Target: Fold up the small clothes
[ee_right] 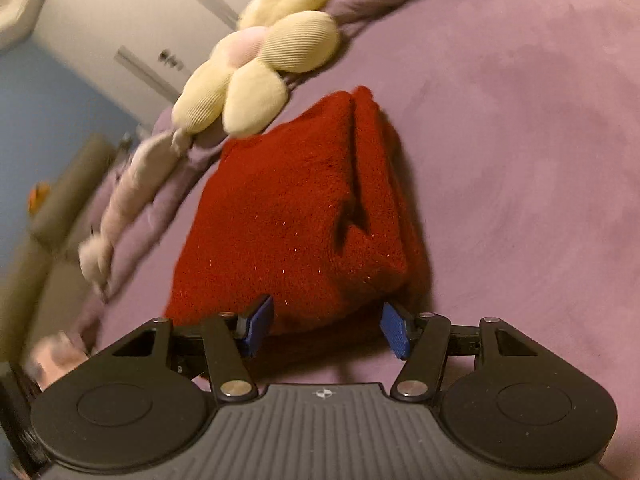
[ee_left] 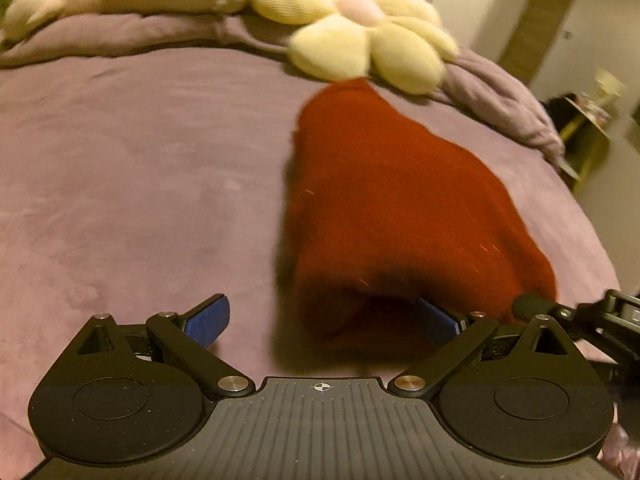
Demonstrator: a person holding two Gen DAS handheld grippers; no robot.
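A folded red garment lies on the purple bed, straight ahead of the right tool, whose blue pads stand spread just at its near edge, not pressing it. The left tool is spread wide too, the garment ahead and to its right, overlapping its right pad. A cream flower cushion lies beyond the garment

A mauve bedspread covers the bed under warm, dim light. Along its far edge lie a rolled blanket and a cream flower-shaped cushion. Beyond the cushion stand pale wardrobe doors; a small side table sits off the bed's corner.
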